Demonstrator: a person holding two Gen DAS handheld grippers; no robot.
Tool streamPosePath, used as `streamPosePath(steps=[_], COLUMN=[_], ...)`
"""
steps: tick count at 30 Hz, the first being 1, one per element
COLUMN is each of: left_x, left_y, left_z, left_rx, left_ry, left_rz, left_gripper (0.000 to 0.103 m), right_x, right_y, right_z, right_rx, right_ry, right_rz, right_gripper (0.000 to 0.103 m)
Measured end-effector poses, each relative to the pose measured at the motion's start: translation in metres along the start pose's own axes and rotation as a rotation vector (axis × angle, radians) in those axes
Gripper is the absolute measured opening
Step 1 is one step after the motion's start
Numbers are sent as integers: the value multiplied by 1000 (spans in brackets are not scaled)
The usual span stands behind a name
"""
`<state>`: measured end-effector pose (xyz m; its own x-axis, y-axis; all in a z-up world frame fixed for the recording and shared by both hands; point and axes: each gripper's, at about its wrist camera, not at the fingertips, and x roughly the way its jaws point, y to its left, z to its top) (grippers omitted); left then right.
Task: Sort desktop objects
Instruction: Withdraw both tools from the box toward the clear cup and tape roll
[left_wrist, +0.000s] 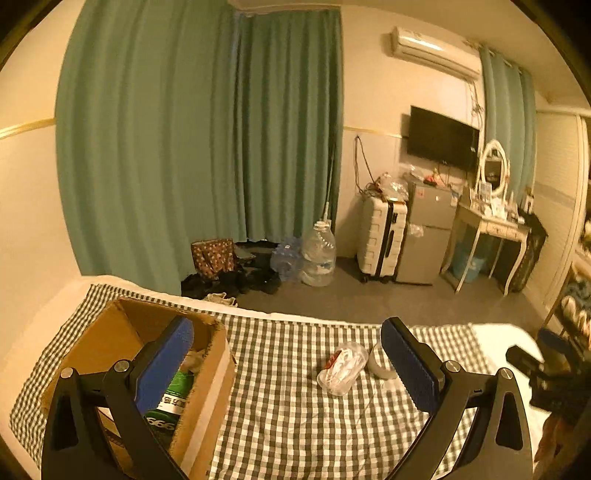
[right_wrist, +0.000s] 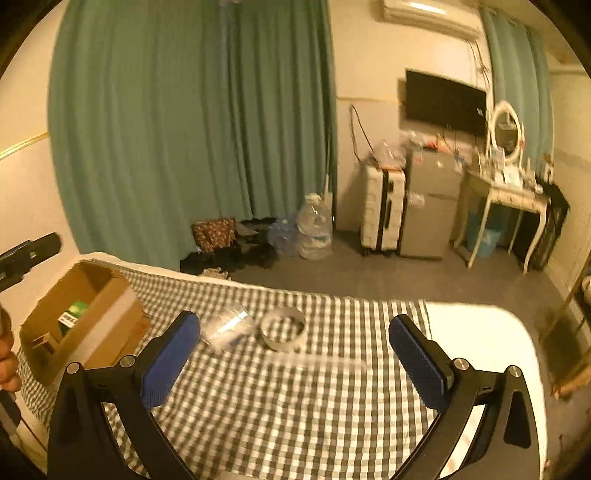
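1. Right now my left gripper (left_wrist: 291, 363) has its jaws spread wide with nothing between the blue pads (left_wrist: 168, 363); its left finger hangs over the open cardboard box (left_wrist: 110, 332), though I cannot tell whether it touches the rim.
2. My right gripper (right_wrist: 295, 350) is just as wide apart and empty, hovering above the checked cloth (right_wrist: 258, 406).
3. Inside the box I see a green packet (left_wrist: 177, 391) with white lettering, plus some pale crumpled material behind it.
4. On the cloth, right of the box, lies a clear plastic bag (left_wrist: 341, 367) with white and red contents, and just beside it a roll of tape (left_wrist: 380, 363), partly hidden by my left gripper's right finger.
5. From the right wrist view, the bag and the roll sit between my fingers' line of sight, blurred, and a hand (right_wrist: 7, 354) shows at the left edge.
6. Beyond the cloth's edge is a grey floor with water jugs (left_wrist: 317, 254), a white suitcase (left_wrist: 380, 240) and a small fridge (left_wrist: 428, 232).
7. Green curtains (left_wrist: 184, 140) cover the far wall; a television (left_wrist: 441, 138) and a dressing table (left_wrist: 491, 225) stand to the right.
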<state>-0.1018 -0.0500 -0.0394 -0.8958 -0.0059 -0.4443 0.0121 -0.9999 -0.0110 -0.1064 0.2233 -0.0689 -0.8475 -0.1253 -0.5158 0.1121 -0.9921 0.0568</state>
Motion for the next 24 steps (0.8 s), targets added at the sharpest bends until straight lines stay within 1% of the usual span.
streamPosePath(steps=[3,6,9,12,16,18,22,24], left_x=[18,37,53,70,98,109,134,147], left_y=[-9,-16,-25,-31,-38,-43,-54,-55], left_z=[-11,-23,-39,-49,-58,-65,-81,-92], left_rx=[14,17,47,68,72,93,170,193], left_ry=[32,75,95,123,159,168,168,170], left_rz=[16,4,-7,-7,-41,-46,-56,-46], left_gripper=[103,103,103,103,103,103,103,103], right_x=[17,34,56,80,109,123,158,176], right_y=[-17,-28,-37,-47,-56,-57,-60,-62], right_z=[-6,-11,-20,-29,-31,-30,-29,-28], right_rx=[40,67,92,114,149,145,135,128], right_ry=[32,54,66,98,133,143,167,186], right_rz=[-1,22,55,43,44,40,31,24], right_gripper=[103,103,103,103,103,103,103,102])
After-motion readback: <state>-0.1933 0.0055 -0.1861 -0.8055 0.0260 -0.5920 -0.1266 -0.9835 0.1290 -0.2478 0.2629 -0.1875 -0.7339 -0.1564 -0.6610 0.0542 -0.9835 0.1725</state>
